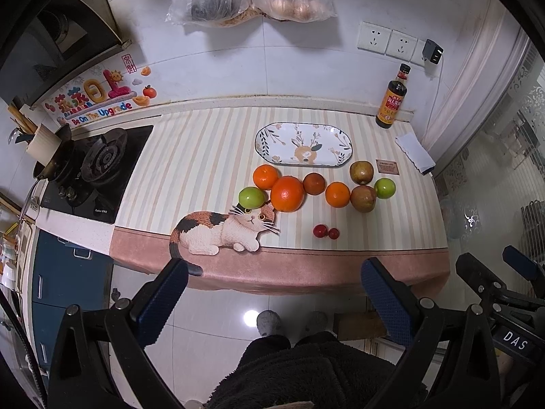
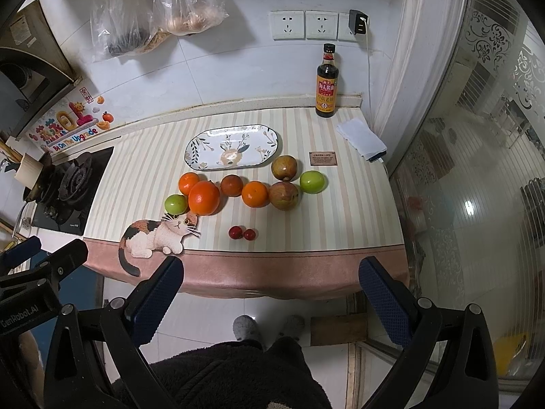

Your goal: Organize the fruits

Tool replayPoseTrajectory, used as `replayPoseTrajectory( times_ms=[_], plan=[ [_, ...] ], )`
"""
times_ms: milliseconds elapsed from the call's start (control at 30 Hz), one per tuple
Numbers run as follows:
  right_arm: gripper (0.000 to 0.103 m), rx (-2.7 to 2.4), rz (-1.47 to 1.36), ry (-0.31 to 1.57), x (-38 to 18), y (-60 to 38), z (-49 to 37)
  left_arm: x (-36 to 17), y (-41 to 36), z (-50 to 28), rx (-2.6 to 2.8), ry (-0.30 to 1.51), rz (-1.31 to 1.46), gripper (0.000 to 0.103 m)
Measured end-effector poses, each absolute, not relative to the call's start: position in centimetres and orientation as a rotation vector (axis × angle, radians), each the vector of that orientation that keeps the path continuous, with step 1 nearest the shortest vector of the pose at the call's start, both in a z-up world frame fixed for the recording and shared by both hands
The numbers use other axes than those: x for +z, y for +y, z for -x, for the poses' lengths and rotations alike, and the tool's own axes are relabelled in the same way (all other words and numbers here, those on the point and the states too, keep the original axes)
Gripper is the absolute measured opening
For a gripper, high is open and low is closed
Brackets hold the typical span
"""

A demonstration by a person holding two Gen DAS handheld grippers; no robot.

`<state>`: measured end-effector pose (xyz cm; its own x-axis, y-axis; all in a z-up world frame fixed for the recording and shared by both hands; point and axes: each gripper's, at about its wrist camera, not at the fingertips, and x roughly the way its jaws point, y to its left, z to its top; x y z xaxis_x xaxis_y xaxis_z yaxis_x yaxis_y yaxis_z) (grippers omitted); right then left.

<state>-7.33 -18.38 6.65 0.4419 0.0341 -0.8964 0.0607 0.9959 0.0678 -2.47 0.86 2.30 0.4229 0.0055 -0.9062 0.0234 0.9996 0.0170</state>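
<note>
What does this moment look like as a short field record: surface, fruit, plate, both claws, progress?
surface: striped mat on a kitchen counter
fruit: ten pieces loose on the mat, among them a large orange, two green apples and two small red fruits
plate: oval patterned plate behind the fruit, nothing on it
left claw: open, holding nothing, short of the counter edge
right claw: open, holding nothing, short of the counter edge
progress: no fruit placed yet
</note>
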Motion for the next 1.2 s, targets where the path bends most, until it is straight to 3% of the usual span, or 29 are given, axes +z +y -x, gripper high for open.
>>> replayPoseTrajectory(
  times_ms=[867,1033,1200],
  plan=[
    [0.103,-0.02,-0.121,1.098,6.8,-18.5,5.9,2.5,1.2,1.4,0.016,1.103,-0.036,0.103],
    [0.103,-0.008,-0.17,1.088,4.4,-19.3,3.2,0.6,1.8,-1.7,0.09,1.026,-0.078,0.103],
    [0.103,0.057,-0.203,1.138,-1.0,-18.0,-1.1,-4.5,2.6,-6.7,0.165,1.027,-0.196,0.103]
  ],
)
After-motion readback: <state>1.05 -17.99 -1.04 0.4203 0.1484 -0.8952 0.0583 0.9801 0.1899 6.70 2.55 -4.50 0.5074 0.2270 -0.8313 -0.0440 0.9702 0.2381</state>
